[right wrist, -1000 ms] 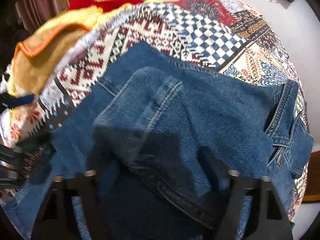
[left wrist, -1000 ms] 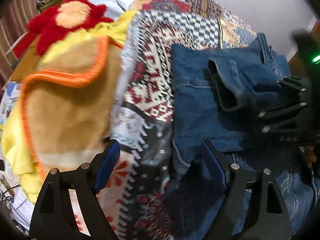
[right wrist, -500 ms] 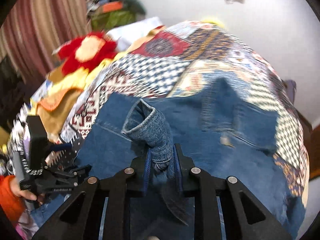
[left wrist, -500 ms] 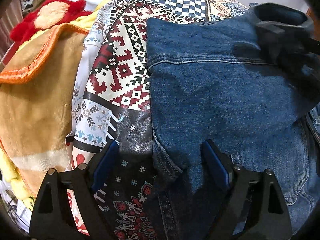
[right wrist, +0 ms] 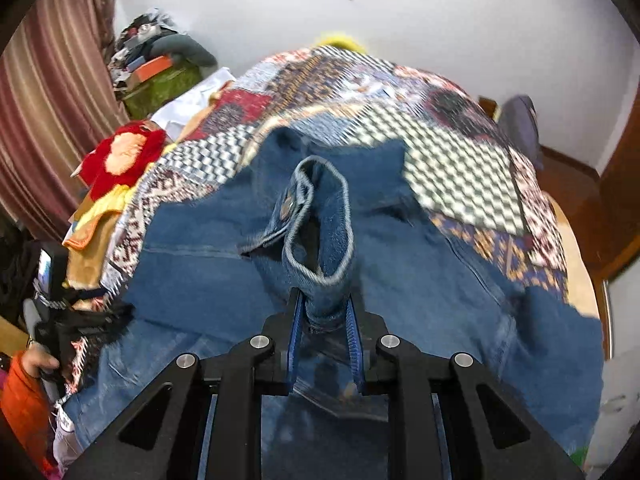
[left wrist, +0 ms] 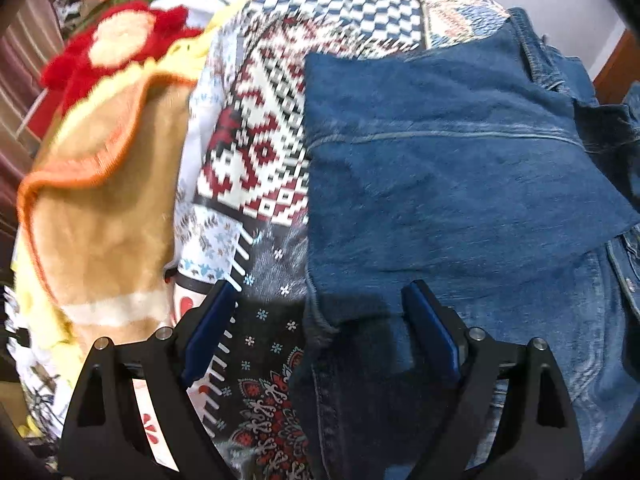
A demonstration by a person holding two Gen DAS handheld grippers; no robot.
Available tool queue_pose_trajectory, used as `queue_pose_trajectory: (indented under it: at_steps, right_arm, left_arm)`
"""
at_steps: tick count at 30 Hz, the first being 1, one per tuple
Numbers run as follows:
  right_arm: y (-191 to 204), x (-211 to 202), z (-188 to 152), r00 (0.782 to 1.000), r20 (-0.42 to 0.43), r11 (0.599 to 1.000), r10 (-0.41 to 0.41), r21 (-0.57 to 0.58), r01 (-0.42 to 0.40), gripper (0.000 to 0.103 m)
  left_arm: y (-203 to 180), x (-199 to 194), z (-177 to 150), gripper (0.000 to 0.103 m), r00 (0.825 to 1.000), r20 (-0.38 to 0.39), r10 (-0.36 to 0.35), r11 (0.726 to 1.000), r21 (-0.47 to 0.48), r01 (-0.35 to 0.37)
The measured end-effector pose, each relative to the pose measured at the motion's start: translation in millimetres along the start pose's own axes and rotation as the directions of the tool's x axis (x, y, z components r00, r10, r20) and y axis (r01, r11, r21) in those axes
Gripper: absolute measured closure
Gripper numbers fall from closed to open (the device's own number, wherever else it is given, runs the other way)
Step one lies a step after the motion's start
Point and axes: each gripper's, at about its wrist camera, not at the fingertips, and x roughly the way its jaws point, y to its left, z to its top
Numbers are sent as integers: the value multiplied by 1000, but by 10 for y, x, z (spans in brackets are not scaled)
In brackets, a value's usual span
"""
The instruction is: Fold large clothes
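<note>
A blue denim jacket [left wrist: 460, 184] lies spread on a patterned bedspread [left wrist: 256, 148]. My left gripper [left wrist: 320, 304] is open and empty, hovering over the jacket's left edge. My right gripper [right wrist: 322, 308] is shut on the jacket's sleeve cuff [right wrist: 316, 220], which stands up as an open loop above the rest of the jacket [right wrist: 200, 280]. The left gripper also shows in the right wrist view [right wrist: 80, 312] at the jacket's left side.
A tan and orange blanket [left wrist: 104, 208] and a red and yellow plush piece [left wrist: 116, 44] lie left of the jacket. Clutter is piled by the curtain [right wrist: 160, 64]. A wooden door [right wrist: 624, 184] is at the right.
My right gripper closed on the sleeve cuff and lifted it up and back, away from the bed. My left gripper stayed open near the jacket's left edge, shifting slightly.
</note>
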Motion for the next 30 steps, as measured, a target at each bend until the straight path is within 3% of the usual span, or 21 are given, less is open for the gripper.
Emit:
queue_pose_trajectory:
  at_steps: [4,9,14,17,21,26,30]
  right_arm:
    - [-289,53,-136,1000,-25,998,0,61,2,86]
    - [-584,106,-286,998,-48,988,32,152,-25,86]
    - [-680,103,-375,992,-59,987,-111,106,117,85]
    - [-869,70,-421,988,-91,981,-127,133,139,85]
    - [-983,-31,-374,994,-107,987,-36,155,53,85]
    - [-747,4,-172,994,-100,995,-52,82,60,85]
    - [-565,332,-104,985,-170,998,-38,46,46,85]
  left_arm:
    - [-215,-262,94,16,999,51,11,999,53,-14]
    - [-579,-559,254,16,995,100,-27,991,134,13]
    - [-1086,-705,366,13,987,138,-79,967,251,42]
    - [-1341,-649,397,12,987,120,-108,955,288,69]
    - [-1567,-442,447,12,986,56,-156,948,290,134]
    - [-1660,-151,442,11,986,0,-167,946,282,160]
    - [-1591,-90,411,7,977,-8,-213,951,229,209]
